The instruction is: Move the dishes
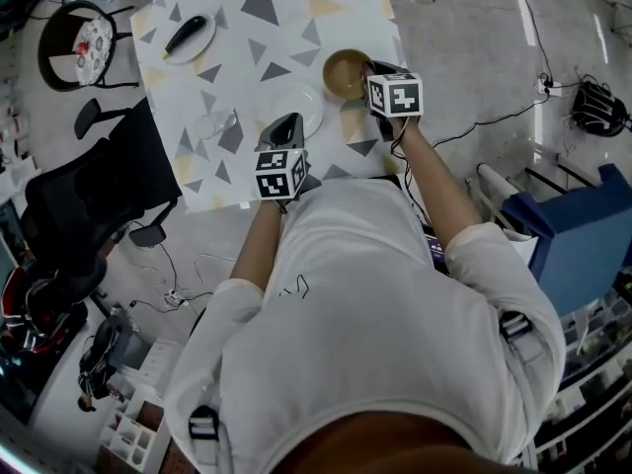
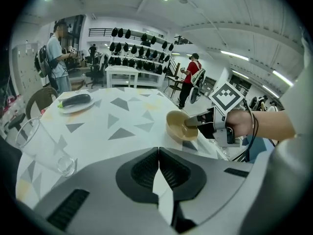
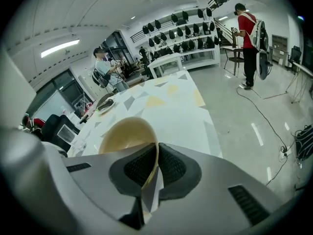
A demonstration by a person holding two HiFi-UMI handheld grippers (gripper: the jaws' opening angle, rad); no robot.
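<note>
Barely begun, by the look of it. The right gripper [image 3: 156, 153] has its jaws clamped on the rim of the tan round bowl [image 1: 344, 75], which sits near the right edge of the triangle-patterned white table [image 1: 267, 28]; I can't tell whether it has left the surface. The left gripper [image 2: 159, 155] has its jaws pressed together on nothing, poised beside a pale white plate [image 1: 308, 102]. Across the table, the small plate with a dark aubergine [image 1: 188, 38] and the clear drinking glass [image 2: 39, 146] look untouched, so most of the moving seems to lie ahead.
</note>
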